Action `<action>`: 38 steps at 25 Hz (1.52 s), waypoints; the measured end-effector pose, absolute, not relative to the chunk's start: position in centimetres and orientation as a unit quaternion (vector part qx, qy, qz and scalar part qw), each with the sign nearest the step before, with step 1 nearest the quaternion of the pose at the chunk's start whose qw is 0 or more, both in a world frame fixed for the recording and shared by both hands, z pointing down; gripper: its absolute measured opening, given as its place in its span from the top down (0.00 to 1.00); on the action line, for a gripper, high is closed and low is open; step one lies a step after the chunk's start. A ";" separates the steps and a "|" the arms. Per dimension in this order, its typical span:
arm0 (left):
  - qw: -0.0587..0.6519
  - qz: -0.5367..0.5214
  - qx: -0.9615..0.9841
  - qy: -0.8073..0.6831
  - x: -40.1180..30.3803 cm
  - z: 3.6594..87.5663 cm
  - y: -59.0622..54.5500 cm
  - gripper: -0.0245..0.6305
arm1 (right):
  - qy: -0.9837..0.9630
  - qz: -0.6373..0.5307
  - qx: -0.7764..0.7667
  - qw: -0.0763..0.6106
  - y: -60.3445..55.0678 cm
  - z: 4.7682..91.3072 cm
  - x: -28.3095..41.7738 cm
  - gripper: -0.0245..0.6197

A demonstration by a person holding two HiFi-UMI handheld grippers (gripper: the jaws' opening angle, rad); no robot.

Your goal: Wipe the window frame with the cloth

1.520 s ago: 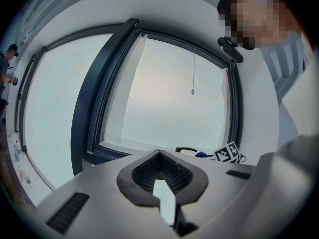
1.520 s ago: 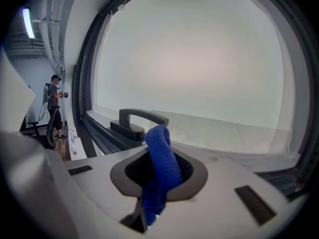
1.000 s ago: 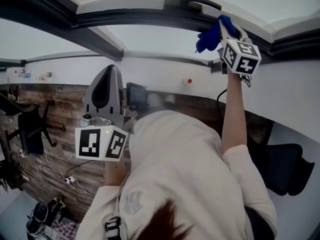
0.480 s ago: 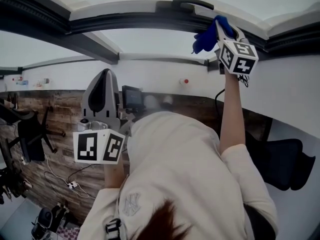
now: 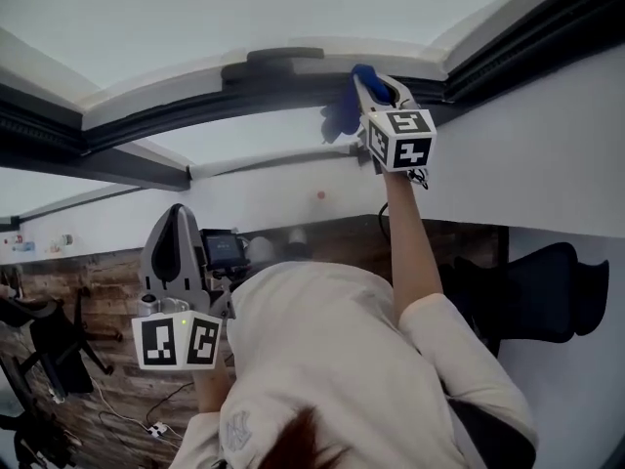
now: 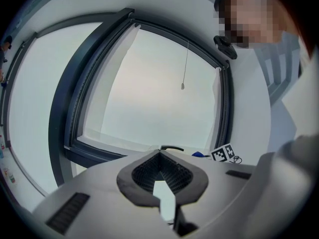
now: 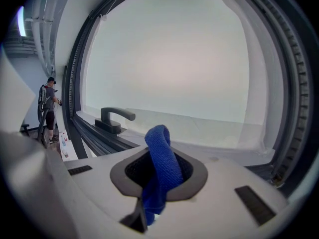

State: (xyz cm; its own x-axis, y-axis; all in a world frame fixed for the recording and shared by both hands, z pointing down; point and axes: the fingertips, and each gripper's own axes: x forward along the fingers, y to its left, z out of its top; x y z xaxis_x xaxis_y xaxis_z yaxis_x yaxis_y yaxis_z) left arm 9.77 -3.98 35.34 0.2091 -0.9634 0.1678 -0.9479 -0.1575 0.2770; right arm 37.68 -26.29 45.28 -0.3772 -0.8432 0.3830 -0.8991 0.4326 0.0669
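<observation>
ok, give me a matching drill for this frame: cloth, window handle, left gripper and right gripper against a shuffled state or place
Things
1. cloth
2. window handle
3. left gripper
4. right gripper

States or places
A. held low by the person's side, jaws together with nothing between them
B. blue, pinched between two jaws
C. raised to the window frame, jaws closed on something
D. dark, fixed to the frame

Pairs: 1-B; 2-D; 3-A; 4-C
</observation>
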 end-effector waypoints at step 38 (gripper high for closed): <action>0.172 -0.028 0.808 -0.563 16.1 35.1 -5.7 0.95 | -0.712 0.050 0.661 0.232 -27.6 45.3 54.7 0.88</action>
